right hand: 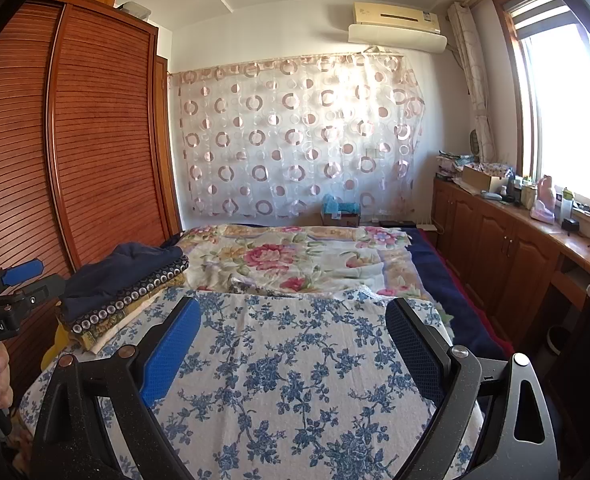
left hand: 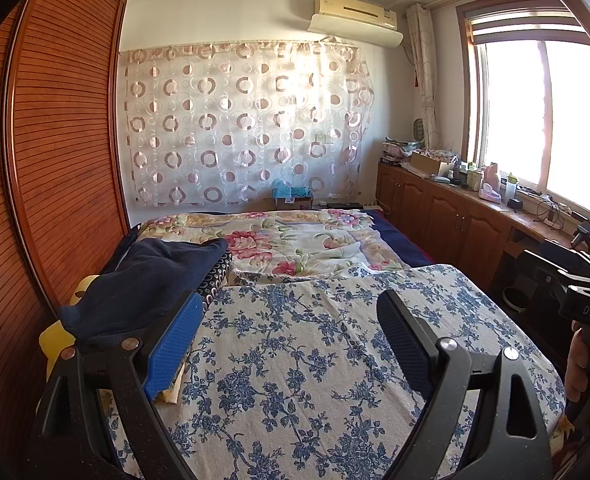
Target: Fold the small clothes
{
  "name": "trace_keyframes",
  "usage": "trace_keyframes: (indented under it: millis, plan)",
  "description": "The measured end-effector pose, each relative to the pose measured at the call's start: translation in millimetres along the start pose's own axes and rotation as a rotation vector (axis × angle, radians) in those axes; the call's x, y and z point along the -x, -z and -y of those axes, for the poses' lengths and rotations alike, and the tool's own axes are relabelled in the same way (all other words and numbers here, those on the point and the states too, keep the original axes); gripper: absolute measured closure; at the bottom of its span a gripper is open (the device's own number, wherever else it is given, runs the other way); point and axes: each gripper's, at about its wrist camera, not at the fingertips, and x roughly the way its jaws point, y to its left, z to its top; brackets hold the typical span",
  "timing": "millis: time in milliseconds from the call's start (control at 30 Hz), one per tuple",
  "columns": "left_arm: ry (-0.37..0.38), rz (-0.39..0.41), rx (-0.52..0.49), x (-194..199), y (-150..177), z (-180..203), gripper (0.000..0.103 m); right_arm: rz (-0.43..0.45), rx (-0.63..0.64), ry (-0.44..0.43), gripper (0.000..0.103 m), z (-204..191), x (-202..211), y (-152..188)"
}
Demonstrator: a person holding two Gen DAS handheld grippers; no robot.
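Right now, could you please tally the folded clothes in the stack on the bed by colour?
Navy: 1
Black with ring pattern: 1
Yellowish: 1
Total showing: 3; more may be hidden underneath.

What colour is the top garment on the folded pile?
Dark navy garment, best seen in the right wrist view.

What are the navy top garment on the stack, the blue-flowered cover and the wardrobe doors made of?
Navy garment: soft, matte knit or fleece by the look; it slumps in loose folds.
Blue-flowered cover: woven, probably cotton; coarse visible weave, printed pattern.
Wardrobe doors: reddish-brown wood or veneer, semi-gloss, with fine horizontal slats.
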Motion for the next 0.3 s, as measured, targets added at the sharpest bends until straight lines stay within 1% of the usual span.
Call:
trace_keyframes:
  millis: [300]
  plan:
    - [0.000,0.000,0.000,0.1,0.3,0.0,0.014,-0.001,-0.001,-0.001,0.009,1.4,0.1,1.1]
